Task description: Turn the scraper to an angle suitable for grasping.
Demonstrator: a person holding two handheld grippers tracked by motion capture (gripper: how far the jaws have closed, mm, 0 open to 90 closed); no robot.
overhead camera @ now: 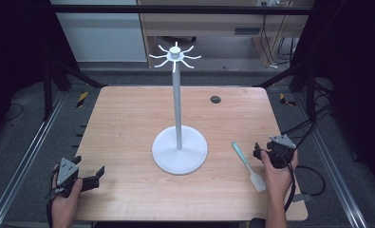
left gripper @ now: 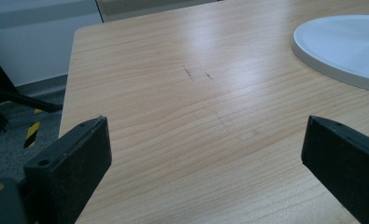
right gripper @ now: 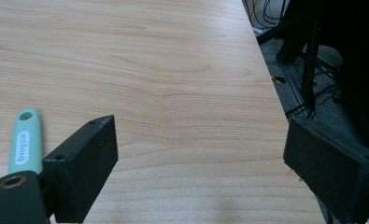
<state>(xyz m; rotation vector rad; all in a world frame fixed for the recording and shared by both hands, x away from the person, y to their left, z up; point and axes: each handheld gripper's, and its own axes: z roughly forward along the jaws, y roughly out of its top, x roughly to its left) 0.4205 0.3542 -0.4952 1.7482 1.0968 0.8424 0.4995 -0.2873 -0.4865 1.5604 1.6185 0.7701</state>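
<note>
Both hand-held grippers (left gripper (overhead camera: 98, 172), right gripper (overhead camera: 257, 151)) rest low, jaws spread, near the spatula (overhead camera: 248, 166).

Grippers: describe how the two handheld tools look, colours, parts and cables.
Both are black. The left gripper and right gripper each carry a grey three-cornered plate on top and a black cable trailing back past the hand. Close up, the fingers are flat, blocky black slabs with small screw holes. The forearms are bare, no sleeves visible.
</note>
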